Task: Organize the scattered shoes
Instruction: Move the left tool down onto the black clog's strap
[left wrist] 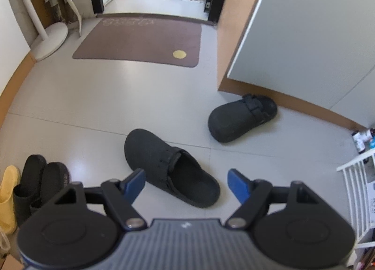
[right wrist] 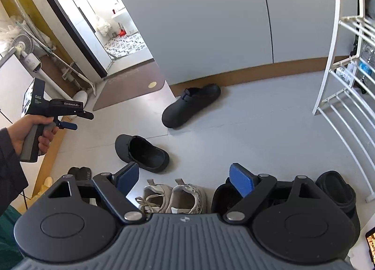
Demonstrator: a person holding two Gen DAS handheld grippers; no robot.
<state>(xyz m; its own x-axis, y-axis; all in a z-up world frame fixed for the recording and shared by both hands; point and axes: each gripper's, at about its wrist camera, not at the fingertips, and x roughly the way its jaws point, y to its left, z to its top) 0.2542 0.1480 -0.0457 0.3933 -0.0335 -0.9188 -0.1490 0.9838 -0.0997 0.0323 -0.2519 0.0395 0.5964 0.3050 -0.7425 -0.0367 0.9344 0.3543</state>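
The left tongs (left wrist: 186,184) stood wide and empty above the heel of the near black clog (left wrist: 168,167), not touching it. The right tongs (right wrist: 184,179) gaped wide over the white sneakers (right wrist: 173,197). Farther off, the second clog (left wrist: 241,117) lay by the floor's brown skirting (left wrist: 304,106).
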